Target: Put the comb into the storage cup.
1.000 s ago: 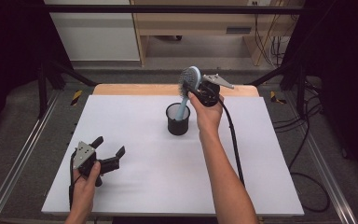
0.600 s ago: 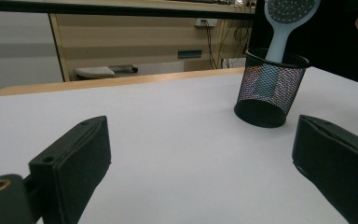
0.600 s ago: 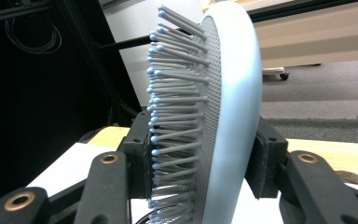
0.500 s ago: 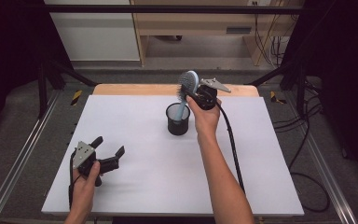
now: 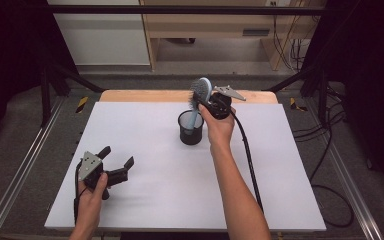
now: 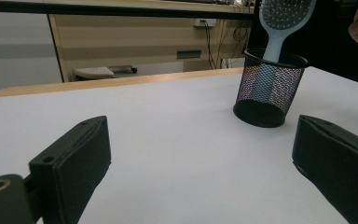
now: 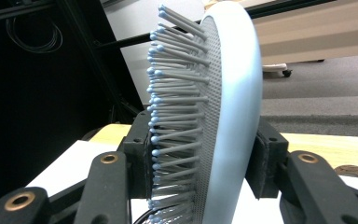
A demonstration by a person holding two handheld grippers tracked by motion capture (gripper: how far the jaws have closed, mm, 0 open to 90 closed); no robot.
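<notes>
A light-blue hairbrush (image 5: 200,92) stands upright with its handle down inside a black mesh cup (image 5: 190,128) at the table's middle back. My right gripper (image 5: 203,102) is shut on the brush's head. In the right gripper view the pads press the bristle side and the smooth back of the hairbrush (image 7: 223,116). My left gripper (image 5: 115,159) rests open at the front left of the white table (image 5: 145,150), nothing between its jaws. From the left gripper view the mesh cup (image 6: 265,88) and hairbrush (image 6: 279,18) lie ahead to the right.
A wooden strip (image 5: 145,96) runs along the table's far edge. A black cable (image 5: 247,155) trails from the right gripper across the table's right half. Metal frame rails (image 5: 20,165) flank the table.
The right hand and the brush have shifted slightly to the left and down, settling the handle into the cup. The left gripper has stayed still.
</notes>
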